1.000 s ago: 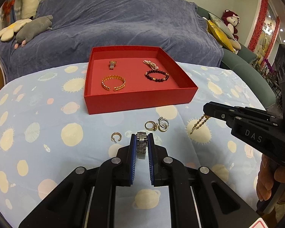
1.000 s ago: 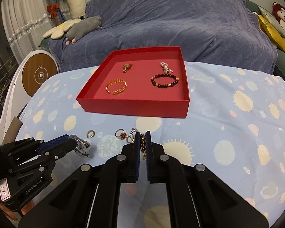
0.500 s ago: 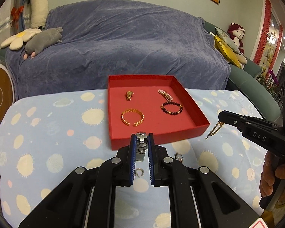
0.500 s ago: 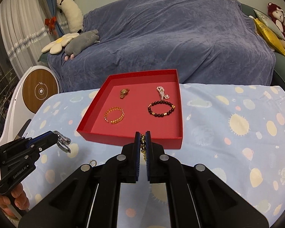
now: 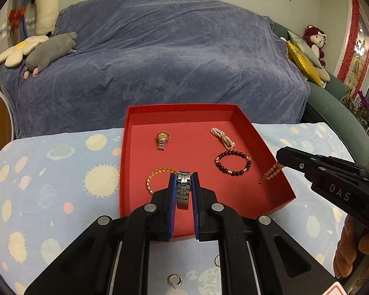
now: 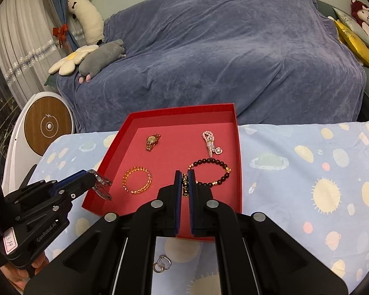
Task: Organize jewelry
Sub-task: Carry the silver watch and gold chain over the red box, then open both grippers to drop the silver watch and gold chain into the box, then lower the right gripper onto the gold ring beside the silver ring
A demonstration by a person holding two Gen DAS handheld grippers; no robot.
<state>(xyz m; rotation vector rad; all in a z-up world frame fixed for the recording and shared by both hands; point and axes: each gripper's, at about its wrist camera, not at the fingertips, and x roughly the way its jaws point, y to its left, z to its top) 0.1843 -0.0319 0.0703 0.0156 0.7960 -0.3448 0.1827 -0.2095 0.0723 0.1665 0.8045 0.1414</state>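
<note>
Left wrist view, planet-print tablecloth (image 5: 49, 184), blue-draped sofa (image 5: 172, 56), plush toys (image 5: 49, 51)

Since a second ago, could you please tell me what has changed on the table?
Both claws carried their pieces from above the cloth near the loose rings to over the red box: the left claw with the silver watch, the right claw with the gold chain. Nothing was taken or released. The four pieces in the box stayed put.
</note>
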